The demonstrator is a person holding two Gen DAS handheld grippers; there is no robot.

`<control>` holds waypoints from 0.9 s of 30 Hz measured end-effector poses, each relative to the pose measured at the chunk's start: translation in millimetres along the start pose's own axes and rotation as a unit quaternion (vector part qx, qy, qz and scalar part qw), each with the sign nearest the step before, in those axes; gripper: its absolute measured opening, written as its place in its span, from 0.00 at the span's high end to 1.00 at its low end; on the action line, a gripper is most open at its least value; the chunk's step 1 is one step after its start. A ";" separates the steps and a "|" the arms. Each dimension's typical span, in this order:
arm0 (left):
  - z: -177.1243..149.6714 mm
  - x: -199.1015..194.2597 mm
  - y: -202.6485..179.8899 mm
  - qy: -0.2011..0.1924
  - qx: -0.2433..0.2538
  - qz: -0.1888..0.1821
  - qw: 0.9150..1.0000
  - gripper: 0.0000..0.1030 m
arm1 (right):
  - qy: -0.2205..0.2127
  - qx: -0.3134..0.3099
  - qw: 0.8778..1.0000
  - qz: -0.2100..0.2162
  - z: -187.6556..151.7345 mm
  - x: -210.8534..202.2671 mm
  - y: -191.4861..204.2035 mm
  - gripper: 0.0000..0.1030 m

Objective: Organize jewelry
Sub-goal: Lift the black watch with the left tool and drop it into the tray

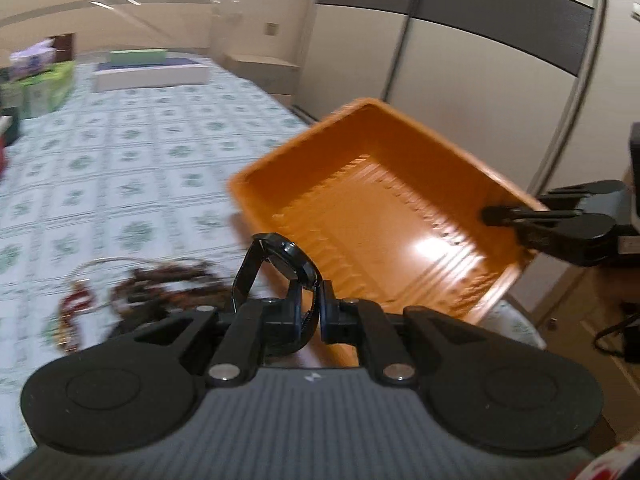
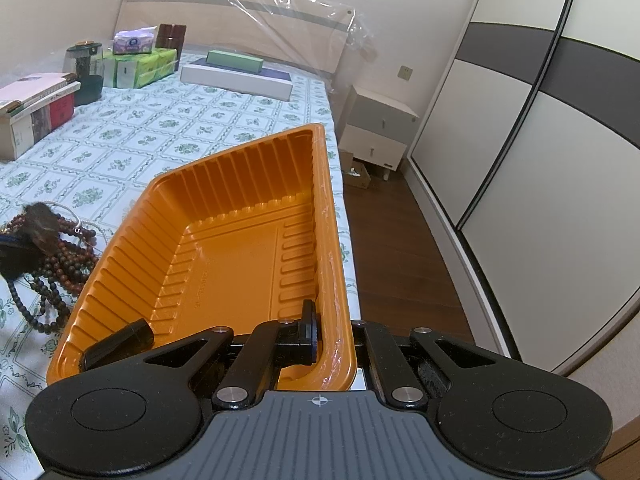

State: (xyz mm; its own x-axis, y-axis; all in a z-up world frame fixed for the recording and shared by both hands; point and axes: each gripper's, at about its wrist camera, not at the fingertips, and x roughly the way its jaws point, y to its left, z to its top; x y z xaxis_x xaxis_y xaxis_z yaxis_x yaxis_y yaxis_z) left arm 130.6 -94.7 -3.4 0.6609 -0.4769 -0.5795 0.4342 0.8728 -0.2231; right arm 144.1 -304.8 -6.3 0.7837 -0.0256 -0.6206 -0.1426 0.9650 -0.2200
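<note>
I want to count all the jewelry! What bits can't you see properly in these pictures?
- Beaded necklaces: smeared by motion blur in the left wrist view; cut off by the left edge in the right wrist view, so no count.
- Black wristwatch: its strap is partly hidden between the left gripper fingers; the dial faces away.
- Orange tray: its near rim sits behind the right gripper.

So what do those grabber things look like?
Both look alike. The left tool and right tool are black, with jointed bars, silver rivets and two round black discs. Each sits on a ribbed grey body with a small white mark.
</note>
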 end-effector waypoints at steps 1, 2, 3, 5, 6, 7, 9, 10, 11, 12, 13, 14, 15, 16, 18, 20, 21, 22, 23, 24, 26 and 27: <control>1.5 4.9 -6.0 0.002 0.001 -0.010 1.000 0.93 | 0.000 0.001 1.000 0.001 -0.3 0.1 -0.5 0.96; 2.6 9.2 -11.4 0.004 0.005 -0.018 1.000 0.93 | 0.001 0.002 1.000 0.002 -0.4 0.3 -0.9 0.96; 3.3 13.0 -16.6 0.006 0.010 -0.023 1.000 0.93 | 0.001 0.003 1.000 0.002 -0.8 0.3 -1.5 0.96; 4.1 20.9 -26.0 0.009 0.018 -0.033 0.999 0.93 | 0.001 0.004 1.000 0.003 -0.9 0.1 -2.0 0.96; 4.5 23.4 -29.5 0.011 0.019 -0.038 0.999 0.93 | 0.002 0.005 1.000 0.004 -0.8 0.0 -2.1 0.96; 5.1 27.1 -32.4 0.012 0.020 -0.042 0.999 0.93 | 0.002 0.005 1.000 0.004 -0.6 -0.2 -2.0 0.96; 5.8 34.4 -38.1 0.017 0.023 -0.047 0.998 0.93 | 0.001 0.004 1.000 0.005 -0.3 -0.1 -1.4 0.96; 5.8 36.9 -39.9 0.018 0.025 -0.049 0.998 0.93 | 0.001 0.004 1.000 0.004 -0.7 0.0 -1.4 0.96; 5.4 39.3 -41.6 0.020 0.026 -0.051 0.998 0.93 | 0.001 0.005 1.000 0.005 -0.6 -0.1 -1.2 0.96; 4.9 41.6 -42.8 0.022 0.027 -0.053 0.998 0.93 | 0.001 0.005 1.000 0.004 -0.7 -0.1 -1.4 0.96; 4.0 43.0 -44.6 0.025 0.029 -0.054 0.998 0.93 | 0.001 0.005 1.000 0.004 -0.6 0.1 -1.3 0.96; 3.1 44.7 -46.1 0.027 0.030 -0.055 0.998 0.93 | 0.001 0.005 1.000 0.004 -0.6 0.0 -1.2 0.96; 2.3 46.0 -47.3 0.029 0.031 -0.055 0.998 0.93 | 0.001 0.005 1.000 0.005 -0.5 0.0 -1.5 0.96; 1.4 47.6 -47.8 0.031 0.031 -0.055 0.997 0.93 | 0.001 0.005 1.000 0.004 -0.5 0.0 -1.4 0.96; -0.4 48.7 -48.4 0.032 0.029 -0.058 0.997 0.92 | 0.002 0.005 1.000 0.004 -0.3 -0.3 -0.9 0.96; -1.0 46.4 -48.9 0.021 0.028 -0.057 0.998 0.87 | 0.002 0.005 1.000 0.004 -0.4 -0.3 -0.3 0.96; -0.5 44.8 -48.4 0.019 0.027 -0.058 0.998 0.76 | 0.002 0.005 1.000 0.006 -0.4 -0.2 -0.3 0.96; 0.0 42.5 -47.4 0.017 0.025 -0.059 0.998 0.73 | 0.002 0.005 1.000 0.005 -0.7 0.1 0.1 0.96; -0.1 38.9 -45.9 0.013 0.026 -0.057 0.998 0.73 | 0.002 0.005 1.000 0.003 -0.9 0.5 -0.1 0.96; -0.2 34.6 -44.7 0.010 0.029 -0.052 0.998 0.73 | 0.002 0.006 1.000 0.005 -1.2 1.1 -1.0 0.96; -2.4 25.0 -39.9 0.003 0.028 -0.041 0.999 0.73 | 0.003 0.009 1.000 0.005 -1.4 1.8 -1.3 0.96; -4.9 19.4 -35.5 0.001 0.026 -0.034 0.999 0.72 | 0.004 0.009 1.000 0.004 -1.4 2.0 -1.3 0.96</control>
State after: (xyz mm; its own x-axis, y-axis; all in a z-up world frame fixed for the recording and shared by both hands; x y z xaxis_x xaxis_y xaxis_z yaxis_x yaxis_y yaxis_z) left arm 125.0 -134.4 -10.6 0.6284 -0.5344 -0.5653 0.5093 0.8319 -0.2203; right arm 145.0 -306.5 -8.3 0.7783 -0.0195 -0.6276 -0.1377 0.9699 -0.2010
